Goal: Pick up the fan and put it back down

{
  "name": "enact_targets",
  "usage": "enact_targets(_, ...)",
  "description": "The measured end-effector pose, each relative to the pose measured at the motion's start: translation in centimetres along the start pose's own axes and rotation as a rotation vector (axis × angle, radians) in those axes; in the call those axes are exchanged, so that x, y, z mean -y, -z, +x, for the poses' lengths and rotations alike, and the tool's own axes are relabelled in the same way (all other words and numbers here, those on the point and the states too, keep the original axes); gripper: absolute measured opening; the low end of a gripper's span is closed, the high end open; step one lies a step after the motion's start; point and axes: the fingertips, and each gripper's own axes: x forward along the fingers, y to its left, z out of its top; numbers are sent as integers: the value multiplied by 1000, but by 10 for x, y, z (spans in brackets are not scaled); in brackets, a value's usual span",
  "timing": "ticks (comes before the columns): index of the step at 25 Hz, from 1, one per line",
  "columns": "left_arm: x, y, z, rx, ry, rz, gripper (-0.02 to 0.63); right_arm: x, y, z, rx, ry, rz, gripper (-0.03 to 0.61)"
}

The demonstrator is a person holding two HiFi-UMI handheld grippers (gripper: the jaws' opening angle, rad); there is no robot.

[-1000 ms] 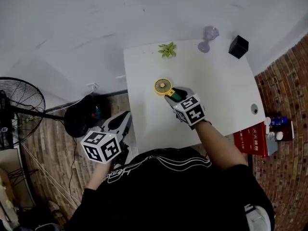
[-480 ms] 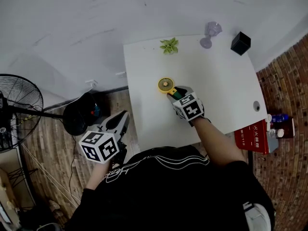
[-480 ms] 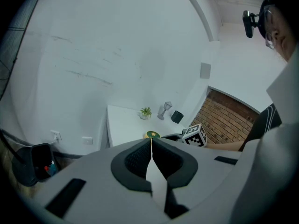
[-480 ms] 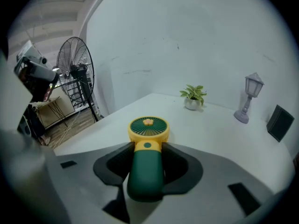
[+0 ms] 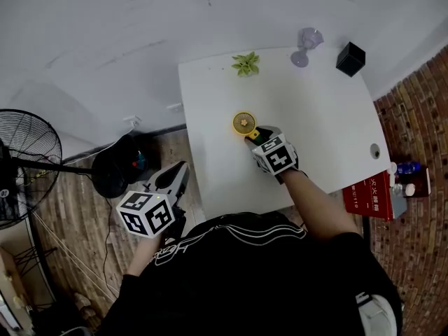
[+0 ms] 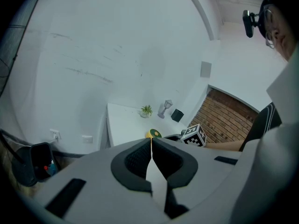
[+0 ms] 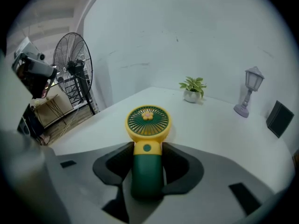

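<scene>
The fan [image 5: 243, 122] is at the left side of the worktop [image 5: 315, 117], handle in the right claw [image 5: 256, 136]. Behind it, the plant [image 5: 246, 64], lamp [image 5: 306, 46] and box [image 5: 349, 59] stand along the far edge, left to right.

A white table [image 5: 322, 131] is standing against a white wall [image 5: 105, 26]. A floor fan [image 5: 21, 159] is standing on wood floor [image 5: 77, 250] off the table's left edge; brick [image 5: 420, 117] is showing past its right.

light: we see soft, even brightness | shadows: faint on the table [image 5: 315, 117] | edges: we note fisheye bending, dark corners
</scene>
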Motion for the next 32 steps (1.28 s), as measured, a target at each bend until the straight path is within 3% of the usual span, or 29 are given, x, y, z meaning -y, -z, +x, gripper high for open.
enact_targets(3, 1, 1, 1, -2, 6, 1, 34, 1, 1, -1, -1, 4, 7, 206)
enact_targets(7, 7, 1, 0, 3, 12, 14, 34, 0, 0, -6, 14, -21, 8, 292)
enact_targets(11, 14, 2, -2, 3, 14, 21, 34, -3, -10, -24, 58, -46, 13, 307)
enact_targets(16, 31, 2, 0, 4, 23, 28, 34, -29, -38, -77, 175, -145, -2, 306)
enact_targets(22, 76, -3, -10, 37, 60, 53, 34, -54, -70, -155, 383, -233, 13, 210)
enact_targets(28, 134, -16, -31, 105, 118, 106, 34, -69, -84, -236, 552, -330, 58, 16)
enact_targets(32, 174, -20, -36, 150, 150, 128, 34, -81, -77, -276, 594, -423, 64, 2)
